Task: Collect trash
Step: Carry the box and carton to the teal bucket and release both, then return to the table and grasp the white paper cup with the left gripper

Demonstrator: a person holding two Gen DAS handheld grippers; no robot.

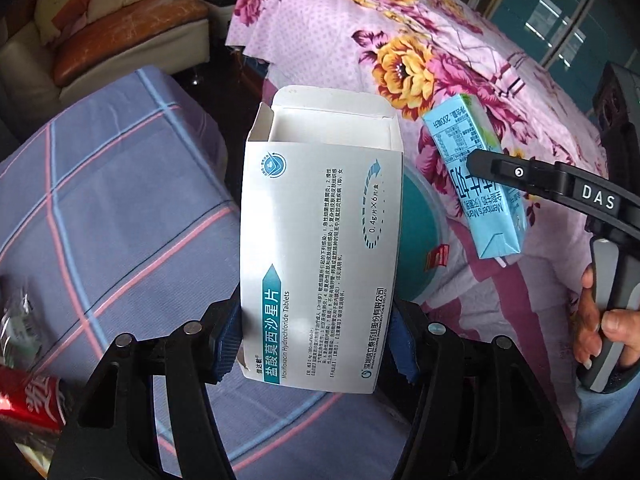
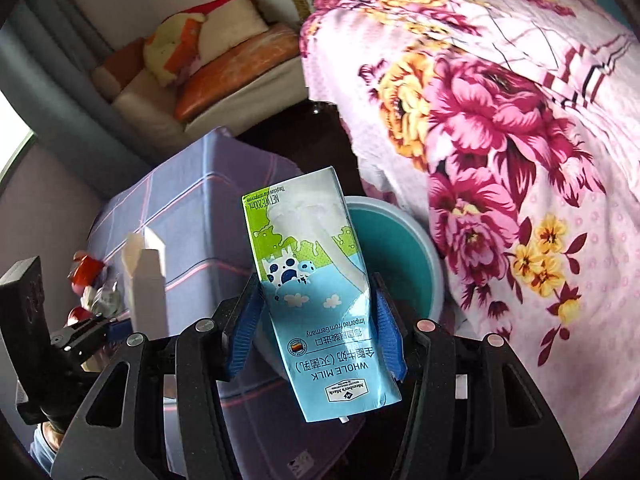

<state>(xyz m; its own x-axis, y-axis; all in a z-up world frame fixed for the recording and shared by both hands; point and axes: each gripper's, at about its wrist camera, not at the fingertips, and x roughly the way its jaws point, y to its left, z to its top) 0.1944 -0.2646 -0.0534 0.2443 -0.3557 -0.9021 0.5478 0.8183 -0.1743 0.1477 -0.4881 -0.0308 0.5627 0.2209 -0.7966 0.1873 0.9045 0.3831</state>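
Note:
In the left wrist view my left gripper (image 1: 316,344) is shut on a white medicine box (image 1: 320,240) with its top flap open, blue pads (image 1: 228,344) pressing its lower sides. The right gripper (image 1: 480,164) shows at the right of that view, clamped on a light blue milk carton (image 1: 480,184). In the right wrist view my right gripper (image 2: 316,324) grips that milk carton (image 2: 316,300) near its middle. A teal bin (image 2: 396,256) with a pale rim sits just behind the carton; the same bin (image 1: 420,232) peeks out behind the medicine box. The medicine box (image 2: 146,276) appears edge-on at the left.
A table under blue checked cloth (image 1: 112,208) lies left, with a red can (image 1: 32,400) and crinkled wrappers (image 1: 20,320) at its near edge. A pink floral blanket (image 2: 520,140) covers furniture on the right. A sofa with cushions (image 2: 208,64) stands at the back. A hand (image 1: 600,320) holds the right gripper's handle.

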